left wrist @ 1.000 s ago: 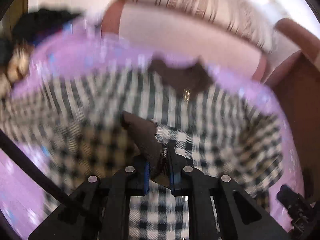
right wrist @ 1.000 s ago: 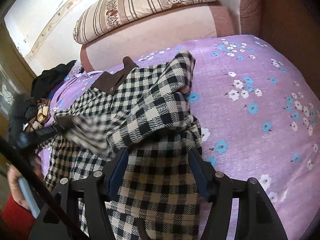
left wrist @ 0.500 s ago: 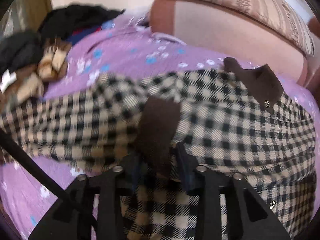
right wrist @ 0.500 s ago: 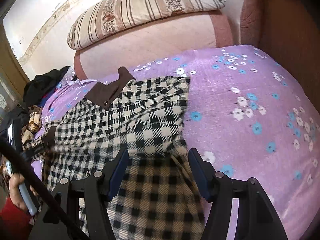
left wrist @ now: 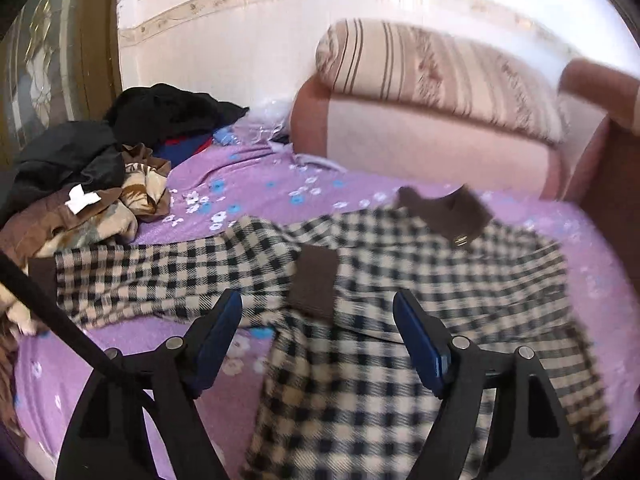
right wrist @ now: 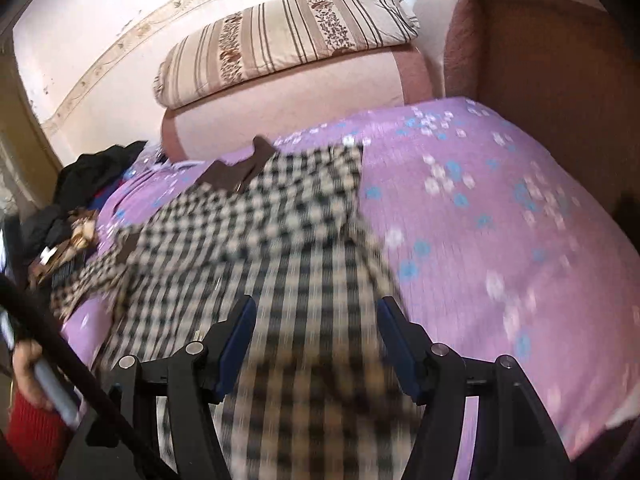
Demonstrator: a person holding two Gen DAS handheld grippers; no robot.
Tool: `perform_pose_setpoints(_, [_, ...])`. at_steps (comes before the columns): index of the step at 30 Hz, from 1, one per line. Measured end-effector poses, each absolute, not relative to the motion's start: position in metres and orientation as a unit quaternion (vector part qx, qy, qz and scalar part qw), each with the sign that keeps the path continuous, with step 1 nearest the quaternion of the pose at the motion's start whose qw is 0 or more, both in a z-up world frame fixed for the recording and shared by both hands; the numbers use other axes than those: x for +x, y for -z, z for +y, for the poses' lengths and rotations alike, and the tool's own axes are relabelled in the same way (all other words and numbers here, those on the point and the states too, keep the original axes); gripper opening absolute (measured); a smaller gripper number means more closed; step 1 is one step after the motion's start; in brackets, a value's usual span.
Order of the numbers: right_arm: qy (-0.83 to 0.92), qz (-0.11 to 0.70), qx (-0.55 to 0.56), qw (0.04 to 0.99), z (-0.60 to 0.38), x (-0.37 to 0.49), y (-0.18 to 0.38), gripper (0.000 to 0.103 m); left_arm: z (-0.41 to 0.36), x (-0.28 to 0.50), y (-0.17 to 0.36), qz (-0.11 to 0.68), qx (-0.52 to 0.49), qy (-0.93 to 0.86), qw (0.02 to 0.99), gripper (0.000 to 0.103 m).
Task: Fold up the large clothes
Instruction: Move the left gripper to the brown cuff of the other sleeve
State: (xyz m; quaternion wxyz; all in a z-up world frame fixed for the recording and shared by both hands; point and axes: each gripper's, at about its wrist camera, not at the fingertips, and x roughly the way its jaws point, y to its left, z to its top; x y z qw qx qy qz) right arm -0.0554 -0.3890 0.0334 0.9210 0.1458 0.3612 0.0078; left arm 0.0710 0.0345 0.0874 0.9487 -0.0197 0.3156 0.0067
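Left wrist view shows the left tool [left wrist: 318, 312] just spread, empty, above the checked coat's brown cuff [left wrist: 314, 280], blurred in the right view.

Checked coat [left wrist: 420, 264] on purple bedsheet [left wrist: 256, 188]

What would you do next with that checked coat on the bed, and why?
Probably take the sleeve that lies stretched out toward the clothes pile and fold it in over the checked coat. The other sleeve's brown cuff already lies across the body, and the left gripper, whose jaws have just been opening, holds nothing.
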Motion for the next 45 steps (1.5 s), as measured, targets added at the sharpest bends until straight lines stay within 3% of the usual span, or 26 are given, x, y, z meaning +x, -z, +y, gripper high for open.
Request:
perform_pose_setpoints(8, [0.014, 0.383, 0.153, 0.911, -0.381, -0.14, -0.009, 0.068, 0.037, 0.017, -0.105, 0.281, -0.012, 0.004, 0.96, 0.087])
perform_pose_setpoints(17, [0.048, 0.357, 0.134, 0.923, -0.388, -0.178, -0.014, 0.07, 0.09, 0.015, -0.082, 0.305, -0.06, -0.062, 0.949, 0.087])
perform_pose_setpoints(24, [0.067, 0.36, 0.129, 0.921, -0.397, -0.178, 0.001, 0.072, 0.123, 0.025, -0.068, 0.326, -0.106, -0.101, 0.934, 0.087])
perform_pose_setpoints(45, [0.052, 0.385, 0.095, 0.917, -0.373, -0.161, 0.021, 0.072, 0.121, 0.03, -0.058, 0.334, -0.083, -0.118, 0.932, 0.087])
